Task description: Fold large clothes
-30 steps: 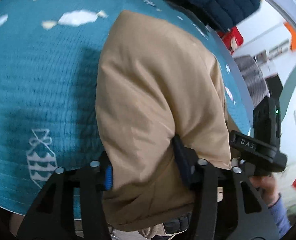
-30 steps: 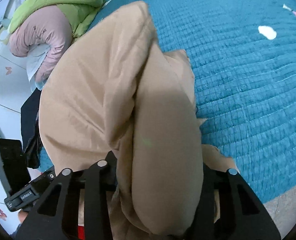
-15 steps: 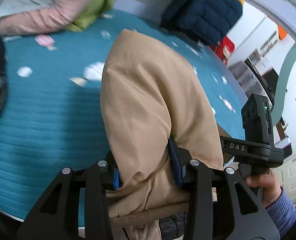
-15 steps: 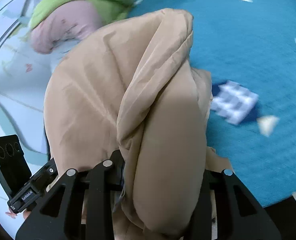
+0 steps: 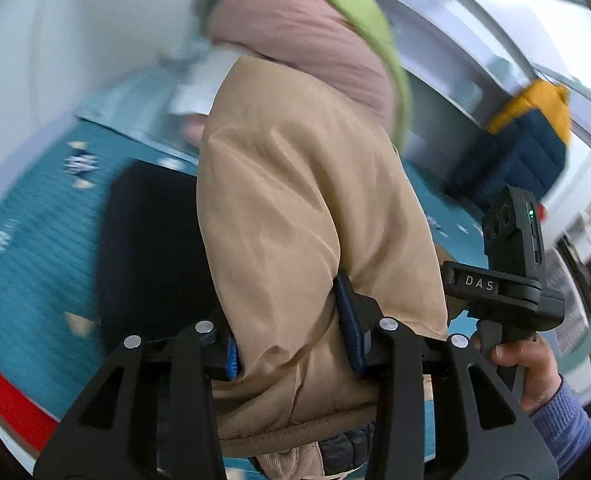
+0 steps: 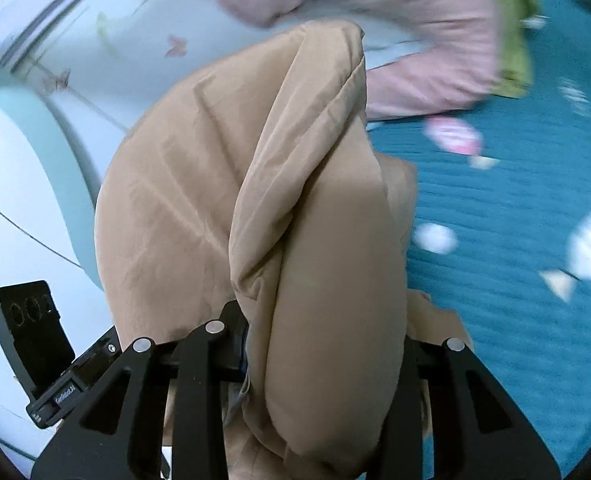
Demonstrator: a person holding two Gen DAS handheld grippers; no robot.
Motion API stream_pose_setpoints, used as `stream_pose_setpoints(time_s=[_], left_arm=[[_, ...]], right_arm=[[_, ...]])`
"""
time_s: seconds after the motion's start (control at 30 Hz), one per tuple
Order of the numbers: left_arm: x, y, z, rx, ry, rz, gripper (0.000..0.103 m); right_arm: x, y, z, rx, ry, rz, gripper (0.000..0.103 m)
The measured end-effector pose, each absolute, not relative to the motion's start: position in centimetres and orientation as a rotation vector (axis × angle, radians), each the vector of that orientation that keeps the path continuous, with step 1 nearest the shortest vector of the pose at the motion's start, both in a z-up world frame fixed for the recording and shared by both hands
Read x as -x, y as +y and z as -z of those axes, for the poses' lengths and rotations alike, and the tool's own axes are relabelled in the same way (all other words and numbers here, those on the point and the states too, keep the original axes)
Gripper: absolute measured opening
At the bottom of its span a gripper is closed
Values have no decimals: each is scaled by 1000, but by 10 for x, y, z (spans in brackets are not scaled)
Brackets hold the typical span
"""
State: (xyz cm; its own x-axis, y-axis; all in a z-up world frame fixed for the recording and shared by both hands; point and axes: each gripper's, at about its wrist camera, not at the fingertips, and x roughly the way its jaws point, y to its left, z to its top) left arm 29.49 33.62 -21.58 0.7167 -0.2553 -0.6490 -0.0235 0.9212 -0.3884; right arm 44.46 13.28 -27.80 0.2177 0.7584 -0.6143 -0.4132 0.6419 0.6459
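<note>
A tan padded jacket hangs bunched and lifted above the teal quilt. My left gripper is shut on a thick fold of it, with the blue pads pressed into the fabric. The same tan jacket fills the right wrist view, where my right gripper is shut on another thick roll that hides most of the pads. The two grippers are side by side: the right one's body shows at the right, held by a hand in a blue sleeve.
A pink padded garment with a green one lies heaped by the wall. A black garment lies on the quilt under the jacket. A navy and yellow jacket sits at the far right. The quilt stretches to the right.
Both grippers have risen and swung with the tan jacket across the quilt toward the pink and green heap by the wall. Their hold on the fabric is unchanged.
</note>
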Motion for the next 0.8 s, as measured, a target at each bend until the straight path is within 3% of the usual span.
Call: stream_pose_setpoints(time_s=[0.13, 0.2, 0.27, 0.37, 0.43, 0.6, 0.8], left_arm=[[-307, 396, 243, 414, 818, 16, 39], [-313, 413, 271, 439, 878, -37, 40], [-314, 424, 289, 477, 876, -43, 45], [-308, 433, 293, 511, 838, -44, 64], [-312, 431, 295, 497, 831, -63, 74], [-307, 412, 283, 397, 810, -128, 86], [-288, 385, 265, 259, 785, -215, 90]], right_arm=[[-465, 188, 310, -337, 1124, -796, 38], [-475, 195, 332, -320, 1142, -709, 57], [-484, 191, 346, -326, 1122, -678, 69], [-480, 174, 346, -268, 1066, -663, 79], [-477, 163, 339, -233, 1023, -634, 82], [-469, 152, 336, -139, 988, -606, 86], [-423, 135, 308, -76, 871, -566, 86]])
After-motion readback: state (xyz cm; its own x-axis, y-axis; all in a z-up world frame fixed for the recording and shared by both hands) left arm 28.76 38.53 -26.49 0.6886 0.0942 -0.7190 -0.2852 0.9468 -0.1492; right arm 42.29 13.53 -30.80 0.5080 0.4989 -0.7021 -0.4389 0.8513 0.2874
